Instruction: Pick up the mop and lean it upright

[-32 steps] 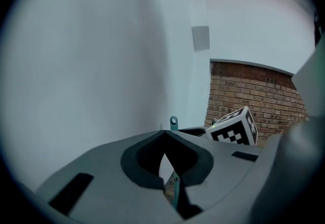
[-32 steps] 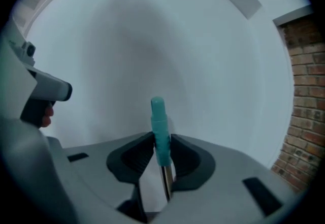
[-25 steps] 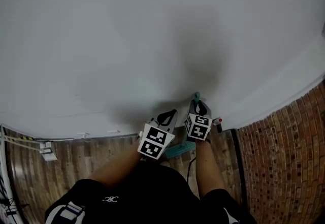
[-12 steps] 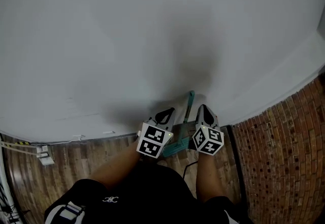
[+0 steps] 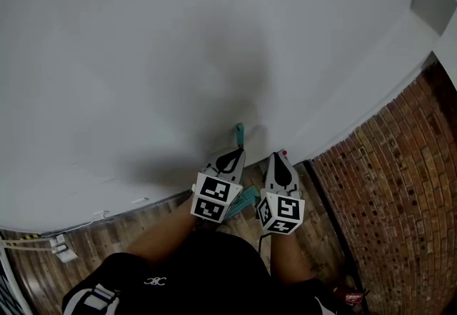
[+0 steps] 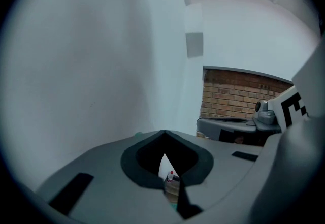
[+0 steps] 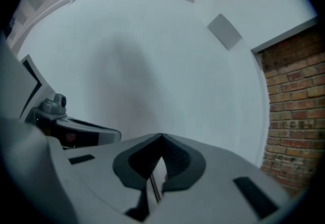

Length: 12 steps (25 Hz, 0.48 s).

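The left claw [image 5: 230,158] was closed, its tips touching, with only a sliver of gap between the pads and nothing in it. The right claw [image 5: 277,158] was shut tight too, apparently empty. The mop [image 5: 240,134] stood between the two claws. Its teal handle end poked past their tips against the white wall [image 5: 164,56], and its lower part was mostly hidden. A brick wall [image 5: 385,185] lay right of the right claw.
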Available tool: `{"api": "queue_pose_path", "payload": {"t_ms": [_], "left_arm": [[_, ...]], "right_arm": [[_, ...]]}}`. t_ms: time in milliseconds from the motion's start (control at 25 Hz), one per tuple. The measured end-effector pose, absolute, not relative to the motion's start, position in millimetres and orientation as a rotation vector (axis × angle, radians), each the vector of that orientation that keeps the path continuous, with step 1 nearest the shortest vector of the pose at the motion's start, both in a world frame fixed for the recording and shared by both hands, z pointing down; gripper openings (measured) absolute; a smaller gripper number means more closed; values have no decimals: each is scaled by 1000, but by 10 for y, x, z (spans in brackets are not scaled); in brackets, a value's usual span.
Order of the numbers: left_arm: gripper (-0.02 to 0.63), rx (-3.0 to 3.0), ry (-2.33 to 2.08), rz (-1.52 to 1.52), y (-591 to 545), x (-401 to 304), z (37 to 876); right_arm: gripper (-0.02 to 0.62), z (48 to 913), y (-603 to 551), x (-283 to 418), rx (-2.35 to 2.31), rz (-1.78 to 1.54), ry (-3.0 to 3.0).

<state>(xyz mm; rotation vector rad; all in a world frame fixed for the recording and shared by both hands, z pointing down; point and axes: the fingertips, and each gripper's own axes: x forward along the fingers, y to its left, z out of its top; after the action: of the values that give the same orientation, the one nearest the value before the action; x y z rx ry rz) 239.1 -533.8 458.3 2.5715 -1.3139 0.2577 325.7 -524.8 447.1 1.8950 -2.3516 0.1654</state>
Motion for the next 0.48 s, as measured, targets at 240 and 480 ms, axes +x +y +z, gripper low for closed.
{"api": "queue_pose_path", "payload": {"t_ms": [240,480], "left_arm": [[-6,2589,-1246,254,-5345,2556,4591],[-6,2620,-1188,243,-5307,2666,4569]], "right_arm": [[12,4379,-5199,3405,1963,165,-2318],[12,4372,-5148,3446,1994,170,-2290]]}}
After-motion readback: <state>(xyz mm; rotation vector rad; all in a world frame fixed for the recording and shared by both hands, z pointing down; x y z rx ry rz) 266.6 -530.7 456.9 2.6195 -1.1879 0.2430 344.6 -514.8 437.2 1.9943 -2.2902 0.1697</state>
